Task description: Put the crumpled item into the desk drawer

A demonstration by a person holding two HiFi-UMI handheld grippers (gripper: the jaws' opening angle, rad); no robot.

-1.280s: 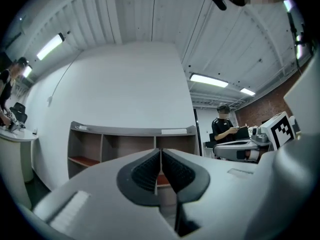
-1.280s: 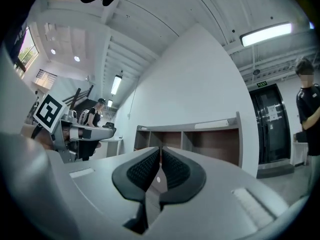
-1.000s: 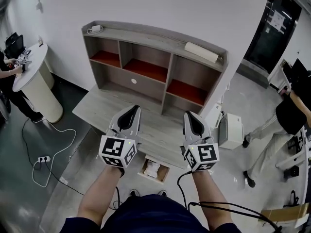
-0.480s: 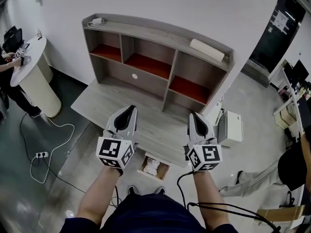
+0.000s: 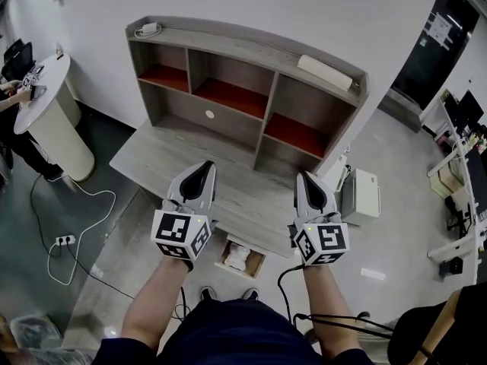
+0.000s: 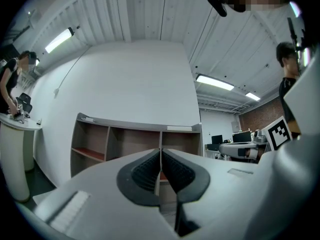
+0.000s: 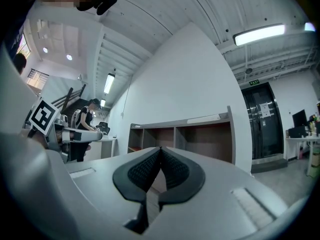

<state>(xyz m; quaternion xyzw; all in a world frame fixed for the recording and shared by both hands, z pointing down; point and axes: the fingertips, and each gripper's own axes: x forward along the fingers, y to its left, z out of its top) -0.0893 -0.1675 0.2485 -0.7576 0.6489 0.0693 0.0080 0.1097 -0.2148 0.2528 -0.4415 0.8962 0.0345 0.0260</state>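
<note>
A white crumpled item (image 5: 237,257) lies in the open desk drawer (image 5: 256,269), which sticks out under the front edge of the grey wooden desk (image 5: 156,158). Both grippers hover level above the desk front, either side of the drawer. My left gripper (image 5: 203,167) is shut with nothing in it, and its pads meet in the left gripper view (image 6: 160,152). My right gripper (image 5: 304,177) is likewise shut and empty (image 7: 160,149). Both point at the shelf unit (image 5: 243,74) on the desk.
A white roll (image 5: 325,72) and a small charger (image 5: 148,29) lie on top of the shelf unit. A round white table (image 5: 53,124) stands at the left, a white box (image 5: 361,196) right of the desk. A cable and power strip (image 5: 65,242) lie on the floor.
Both grippers stay shut and almost in place. The person at the right has walked off toward the lower right corner of the head view.
</note>
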